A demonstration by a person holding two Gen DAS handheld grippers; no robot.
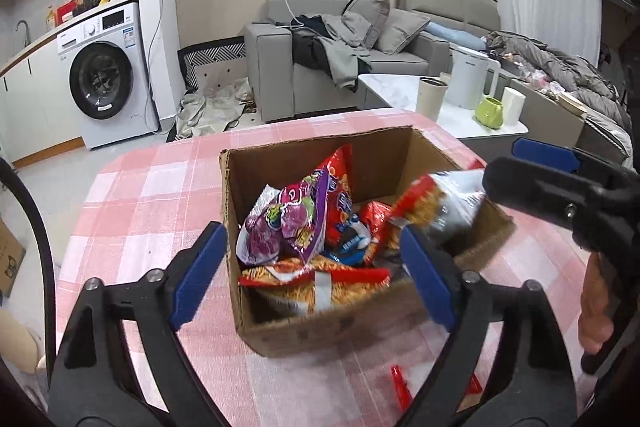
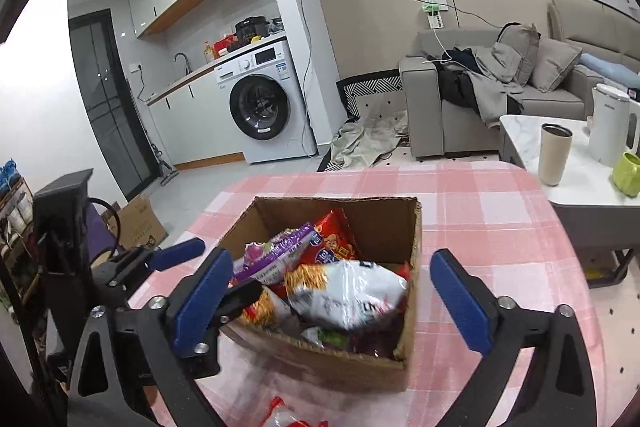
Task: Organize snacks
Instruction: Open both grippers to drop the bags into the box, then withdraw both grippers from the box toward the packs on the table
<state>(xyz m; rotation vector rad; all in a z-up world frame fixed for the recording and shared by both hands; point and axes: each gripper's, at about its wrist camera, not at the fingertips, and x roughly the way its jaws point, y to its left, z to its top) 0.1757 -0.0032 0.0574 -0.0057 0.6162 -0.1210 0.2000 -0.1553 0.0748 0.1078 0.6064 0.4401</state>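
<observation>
An open cardboard box (image 1: 320, 331) stands on the pink checked tablecloth (image 1: 160, 187), holding several snack bags. A purple bag (image 1: 280, 223) leans at its left, and an orange noodle-snack bag (image 1: 316, 279) lies in front. My left gripper (image 1: 314, 277) is open, its blue pads straddling the box's near left part and touching nothing. A blurred red and silver bag (image 1: 440, 207) hangs over the box's right side, just off my right gripper (image 1: 505, 165). In the right wrist view that silver bag (image 2: 348, 295) lies on top in the box (image 2: 340, 367), and my right gripper (image 2: 334, 301) is open, clear of it.
The left gripper's fingers (image 2: 176, 254) reach in at the box's left corner. Red wrappers (image 1: 400, 387) and another bag (image 2: 284, 415) lie on the cloth in front. A white side table (image 2: 580, 187) with cup, kettle and green mug stands right; sofa and washing machine are behind.
</observation>
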